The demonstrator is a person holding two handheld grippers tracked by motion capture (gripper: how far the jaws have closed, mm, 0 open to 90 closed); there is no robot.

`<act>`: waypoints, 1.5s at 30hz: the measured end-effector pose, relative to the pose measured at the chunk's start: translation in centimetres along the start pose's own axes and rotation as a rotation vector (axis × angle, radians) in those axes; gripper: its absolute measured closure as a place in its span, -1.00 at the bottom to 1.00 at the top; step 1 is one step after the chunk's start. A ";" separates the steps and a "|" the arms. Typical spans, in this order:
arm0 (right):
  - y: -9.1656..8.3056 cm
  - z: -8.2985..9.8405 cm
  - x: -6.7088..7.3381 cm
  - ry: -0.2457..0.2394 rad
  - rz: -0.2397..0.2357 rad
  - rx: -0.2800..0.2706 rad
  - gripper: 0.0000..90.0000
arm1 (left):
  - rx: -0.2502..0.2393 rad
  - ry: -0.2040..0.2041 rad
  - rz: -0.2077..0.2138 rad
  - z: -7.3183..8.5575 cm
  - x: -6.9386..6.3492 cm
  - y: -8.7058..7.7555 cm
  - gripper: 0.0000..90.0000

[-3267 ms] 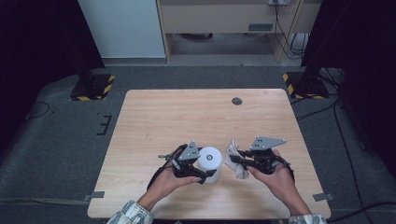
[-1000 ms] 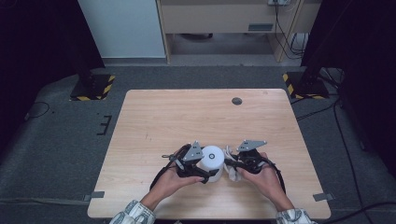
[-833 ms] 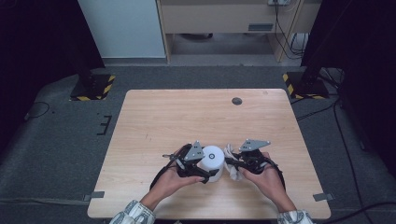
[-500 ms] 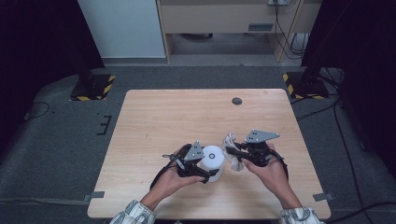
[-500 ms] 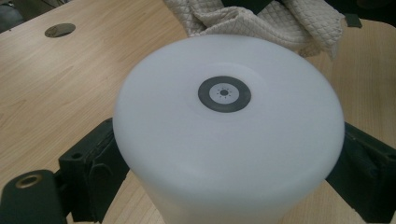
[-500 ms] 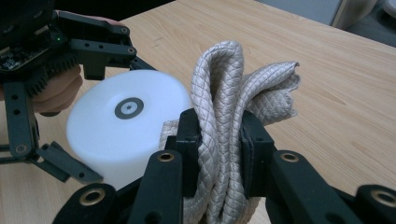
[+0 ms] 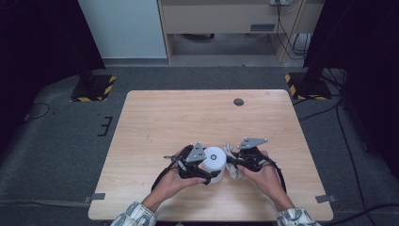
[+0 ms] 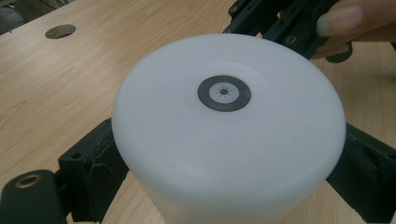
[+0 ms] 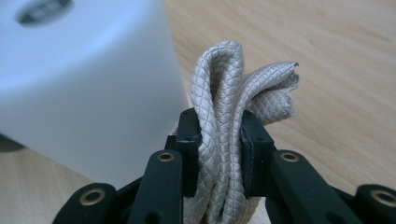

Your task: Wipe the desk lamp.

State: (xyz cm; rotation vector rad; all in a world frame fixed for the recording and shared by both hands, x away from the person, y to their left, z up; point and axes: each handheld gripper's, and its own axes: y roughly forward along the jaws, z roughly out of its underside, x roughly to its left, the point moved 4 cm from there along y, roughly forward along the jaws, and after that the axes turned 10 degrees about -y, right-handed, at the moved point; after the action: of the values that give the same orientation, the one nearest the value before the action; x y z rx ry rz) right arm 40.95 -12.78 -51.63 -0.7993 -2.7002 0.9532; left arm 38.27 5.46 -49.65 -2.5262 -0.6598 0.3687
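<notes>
Right gripper view: fingers point(image 9: 254, 140) pinch quilted grey cloth point(image 9: 229, 93); left gripper point(image 8: 224, 182) clasps smooth white cylinder point(image 8: 229, 130).

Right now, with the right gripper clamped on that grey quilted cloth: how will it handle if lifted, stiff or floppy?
Probably floppy: the quilted cloth is bunched into soft folds between the right gripper fingers. Likely light, since thin folds bulge freely above the fingers. It may drag against the white cylinder held by the left gripper, which stands right beside it.
</notes>
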 end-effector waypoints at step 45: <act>-0.5 -0.9 -2.2 0.018 -0.028 -0.020 0.63 | -0.074 -0.003 -0.028 -1.1 0.2 -0.1 -0.94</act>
State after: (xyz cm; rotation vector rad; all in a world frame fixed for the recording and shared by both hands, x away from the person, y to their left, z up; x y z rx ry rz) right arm 42.89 -13.76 -50.57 -0.7680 -2.7024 0.9092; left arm 38.85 5.19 -48.71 -2.5841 -0.7223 0.3442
